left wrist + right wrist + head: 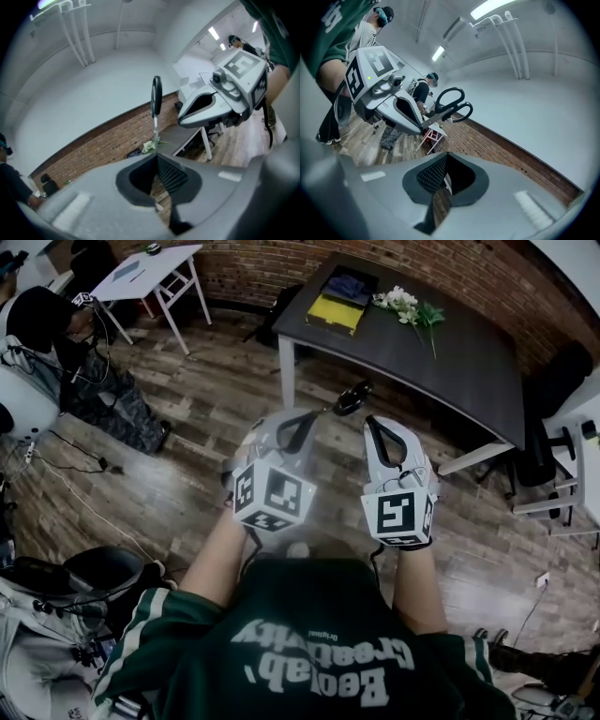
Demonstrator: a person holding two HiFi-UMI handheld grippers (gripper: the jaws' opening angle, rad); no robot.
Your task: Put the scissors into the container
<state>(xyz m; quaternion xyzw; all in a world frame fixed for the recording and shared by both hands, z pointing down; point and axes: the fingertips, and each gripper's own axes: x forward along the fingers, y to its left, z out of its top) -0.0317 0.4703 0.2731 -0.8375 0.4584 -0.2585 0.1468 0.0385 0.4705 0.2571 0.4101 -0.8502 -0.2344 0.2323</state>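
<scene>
In the air above the wood floor [206, 409], in front of the person, the left tool [314, 416] holds the scissors [349, 399] by the blades. Its jaws are pressed together on the metal, as the left gripper view shows: the blade [155, 131] comes out from the closed tips of the left tool [155, 157] and stands straight up in that view. The long axis of the scissors runs away from the person, with the black handles at the far end, toward the dark bench [469, 381]. The scissors do not touch the bench.

The right tool [380, 425] is just beside the left one. Its jaws are closed and nothing is between them [446, 157]. From the right gripper view the scissors [451, 105] show two handle rings a little apart, and the left tool [423, 127] covers the blade tips.

On the bench lie white flowers [405, 306] and a flat yellow and blue thing [339, 298]; what it is, I cannot tell. The near side of the bench is partly hidden behind the tools.
</scene>
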